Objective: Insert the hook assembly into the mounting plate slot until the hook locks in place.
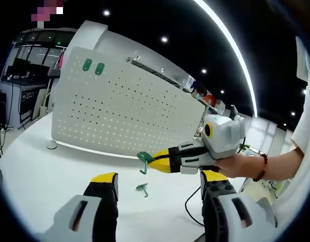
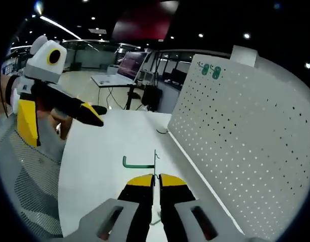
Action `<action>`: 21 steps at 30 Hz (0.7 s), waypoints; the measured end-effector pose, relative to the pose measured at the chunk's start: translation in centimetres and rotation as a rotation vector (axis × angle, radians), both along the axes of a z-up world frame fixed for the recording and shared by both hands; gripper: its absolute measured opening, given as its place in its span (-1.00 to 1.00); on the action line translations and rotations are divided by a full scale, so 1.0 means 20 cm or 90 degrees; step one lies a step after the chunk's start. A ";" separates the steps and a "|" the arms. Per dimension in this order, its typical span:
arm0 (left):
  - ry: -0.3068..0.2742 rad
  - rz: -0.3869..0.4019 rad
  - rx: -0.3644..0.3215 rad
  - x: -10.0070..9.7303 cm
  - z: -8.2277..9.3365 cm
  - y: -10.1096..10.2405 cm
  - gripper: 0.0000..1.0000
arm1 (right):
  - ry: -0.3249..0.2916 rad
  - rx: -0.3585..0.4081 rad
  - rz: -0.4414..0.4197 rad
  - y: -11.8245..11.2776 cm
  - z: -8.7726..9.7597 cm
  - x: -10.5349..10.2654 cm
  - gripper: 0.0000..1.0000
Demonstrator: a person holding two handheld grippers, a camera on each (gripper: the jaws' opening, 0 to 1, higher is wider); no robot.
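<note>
A white perforated pegboard [image 1: 122, 108] stands upright on a smooth white table [image 1: 39, 176]. The board is a thin flat sheet dotted with even rows of small round holes, and two small green oval fittings [image 1: 93, 66] sit side by side near one upper corner.

In the left gripper view, the left gripper [image 1: 160, 196] rises from the bottom with its two yellow-tipped black jaws spread well apart and nothing between them. The right gripper [image 1: 153, 160] reaches in from the right, held by a person's hand [image 1: 235, 164] wearing a beaded bracelet. Its yellow-tipped jaws are pinched closed on a green plastic hook [image 1: 144, 160], a slender bent piece held just in front of the pegboard's lower edge; whether it touches the board cannot be told. A second green hook [image 1: 142, 188] lies loose on the table below it. That makes two hooks counted.

In the right gripper view, the right gripper's jaws meet around the thin stem of the held hook [image 2: 139, 162], whose long arm sticks out sideways above the table. The pegboard [image 2: 245, 136] stands close on the right.
</note>
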State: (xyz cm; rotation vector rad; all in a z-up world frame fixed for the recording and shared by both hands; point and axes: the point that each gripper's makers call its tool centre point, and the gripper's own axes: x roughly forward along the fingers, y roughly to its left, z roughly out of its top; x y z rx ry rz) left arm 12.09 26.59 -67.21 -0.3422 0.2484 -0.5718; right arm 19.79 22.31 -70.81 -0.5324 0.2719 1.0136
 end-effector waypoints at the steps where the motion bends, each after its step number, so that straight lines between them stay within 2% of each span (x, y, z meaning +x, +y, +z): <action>1: -0.001 0.001 -0.002 0.00 0.00 0.00 0.34 | 0.015 0.026 -0.003 0.01 0.01 -0.01 -0.95; 2: 0.000 0.002 -0.004 0.00 0.00 0.00 0.34 | 0.019 0.042 -0.005 0.01 0.02 -0.02 -0.95; 14: 0.001 -0.004 -0.029 0.00 0.02 -0.04 0.22 | 0.005 0.093 -0.002 0.01 0.12 -0.10 -0.95; 16: 0.002 -0.007 -0.044 0.00 0.02 -0.05 0.18 | 0.022 0.108 -0.007 0.01 0.11 -0.11 -0.95; 21: 0.000 -0.007 -0.062 -0.01 0.04 -0.06 0.11 | 0.025 0.111 -0.016 -0.01 0.09 -0.13 -0.95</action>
